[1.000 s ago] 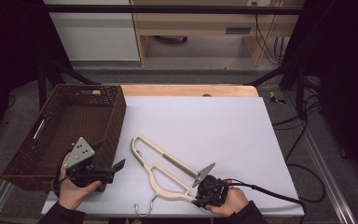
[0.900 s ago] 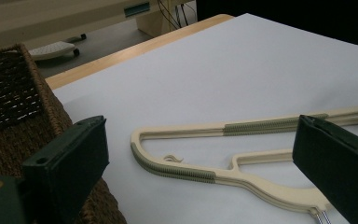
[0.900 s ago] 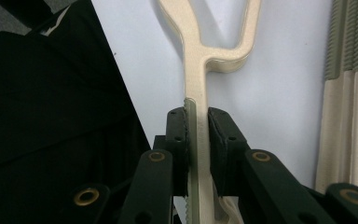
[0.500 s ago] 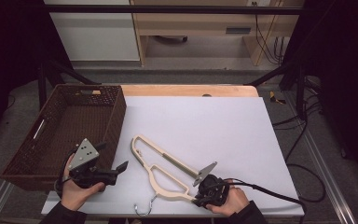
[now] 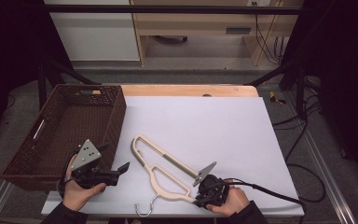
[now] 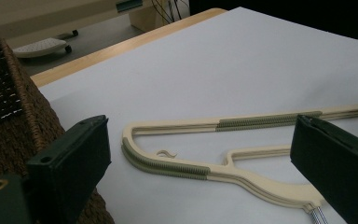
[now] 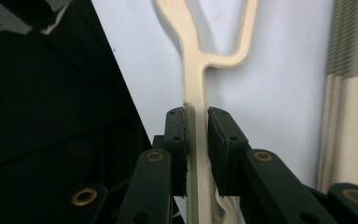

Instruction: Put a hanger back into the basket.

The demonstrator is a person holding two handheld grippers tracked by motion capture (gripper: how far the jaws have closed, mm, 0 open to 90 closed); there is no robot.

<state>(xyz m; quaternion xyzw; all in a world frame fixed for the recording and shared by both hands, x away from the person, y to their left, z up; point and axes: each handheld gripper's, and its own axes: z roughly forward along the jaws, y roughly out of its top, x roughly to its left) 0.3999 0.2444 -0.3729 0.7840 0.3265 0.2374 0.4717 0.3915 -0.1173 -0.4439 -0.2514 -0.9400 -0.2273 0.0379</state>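
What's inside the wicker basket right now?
The wicker basket looks empty: bare woven floor in the high view. Its near corner is covered by the left gripper, whose jaws stand open, so that part cannot be checked.

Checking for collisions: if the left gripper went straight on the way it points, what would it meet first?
Probably the hanger: it lies on the white table straight ahead between the open left gripper jaws. Depth is hard to judge.

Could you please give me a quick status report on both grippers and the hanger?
Right gripper shut on hanger. Left gripper open, jaws wide, beside basket. Hanger flat on table. Nothing in the way.
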